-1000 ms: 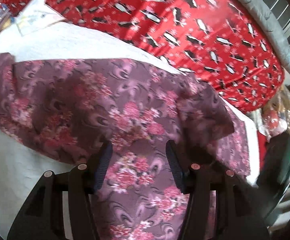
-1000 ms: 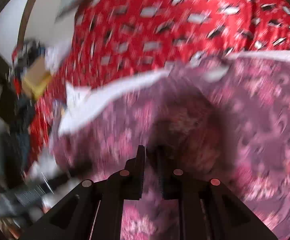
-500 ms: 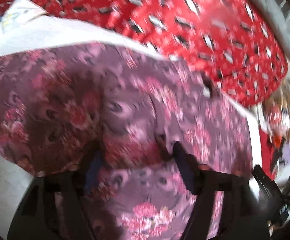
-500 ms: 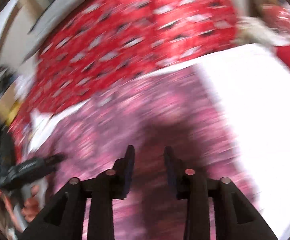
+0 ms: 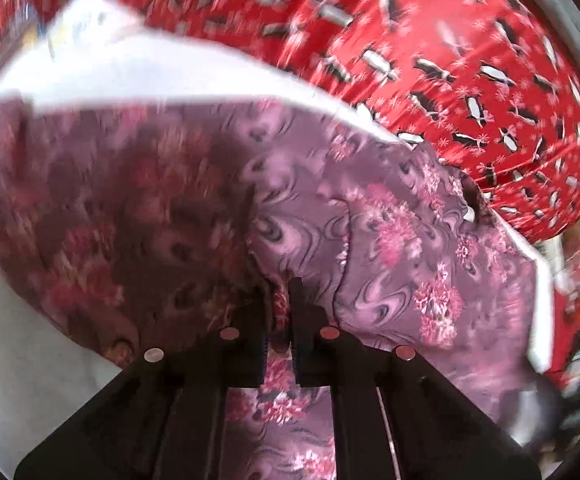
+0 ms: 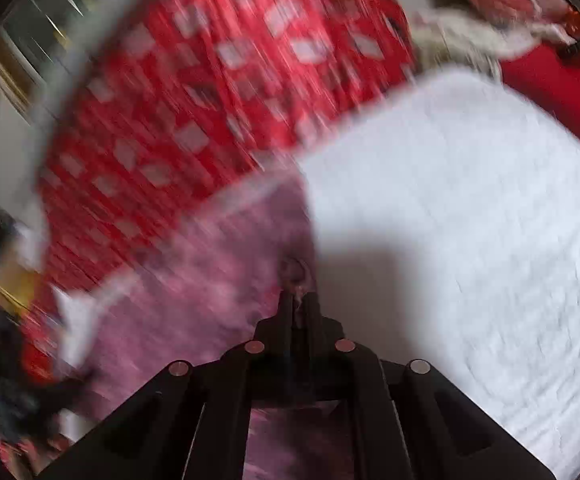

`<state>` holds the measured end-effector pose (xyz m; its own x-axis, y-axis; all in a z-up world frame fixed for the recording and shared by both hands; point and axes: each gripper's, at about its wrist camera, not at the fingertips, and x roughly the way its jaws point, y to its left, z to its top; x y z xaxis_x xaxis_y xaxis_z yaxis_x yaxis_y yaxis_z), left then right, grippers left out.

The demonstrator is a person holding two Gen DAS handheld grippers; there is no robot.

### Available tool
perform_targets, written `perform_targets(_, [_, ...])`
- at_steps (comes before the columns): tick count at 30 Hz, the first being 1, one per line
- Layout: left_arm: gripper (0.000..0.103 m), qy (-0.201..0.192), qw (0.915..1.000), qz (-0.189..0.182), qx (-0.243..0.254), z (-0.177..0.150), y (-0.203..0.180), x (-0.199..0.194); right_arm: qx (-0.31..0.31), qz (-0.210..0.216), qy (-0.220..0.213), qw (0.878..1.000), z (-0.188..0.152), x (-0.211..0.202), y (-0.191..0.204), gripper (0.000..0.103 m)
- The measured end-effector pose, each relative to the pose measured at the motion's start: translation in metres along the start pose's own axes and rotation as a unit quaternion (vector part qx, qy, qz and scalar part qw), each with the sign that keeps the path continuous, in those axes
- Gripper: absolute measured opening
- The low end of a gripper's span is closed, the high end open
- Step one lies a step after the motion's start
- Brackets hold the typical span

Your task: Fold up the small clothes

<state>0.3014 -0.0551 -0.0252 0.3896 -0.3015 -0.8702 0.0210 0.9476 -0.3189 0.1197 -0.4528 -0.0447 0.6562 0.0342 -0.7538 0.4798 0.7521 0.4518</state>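
Count: one floral garment [image 5: 390, 240], two grippers.
Garment: thin mauve cloth with pink blooms, rumpled on a white quilted cover [image 6: 470, 220].
Left gripper [image 5: 280, 300]: jaws just closed, pinching a fold.
Right gripper [image 6: 298, 300]: clamped on the garment's edge, apparently; blurred.
Behind: red penguin-print bedding [image 5: 450, 60].
Change: left jaws stood wide earlier.
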Motion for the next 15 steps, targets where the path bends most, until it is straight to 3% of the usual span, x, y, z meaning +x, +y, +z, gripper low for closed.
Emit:
perform_targets(1, [0.008, 0.001, 0.9996, -0.022, -0.016, 0.003, 0.007, -0.006, -0.008, -0.026, 0.009, 1.000, -0.005, 0.004, -0.002, 0.010])
perform_targets(3, [0.009, -0.019, 0.9984, -0.044, -0.031, 0.010, 0.018, -0.024, -0.011, -0.035, -0.028, 0.999, -0.008, -0.013, 0.006, 0.015])
perform_targets(6, [0.011, -0.054, 0.9981, -0.023, -0.017, 0.011, 0.017, -0.036, -0.038, 0.000, -0.064, 0.997, -0.011, -0.029, 0.037, 0.017])
perform_targets(10, [0.012, 0.002, 1.0000, -0.003, -0.007, 0.002, 0.015, -0.002, -0.114, 0.048, -0.017, 0.992, -0.031, -0.008, 0.110, 0.018])
perform_targets(15, [0.011, -0.030, 0.9995, 0.009, -0.001, 0.003, 0.016, -0.023, -0.166, 0.102, 0.040, 0.980, -0.068, 0.030, 0.184, 0.017])
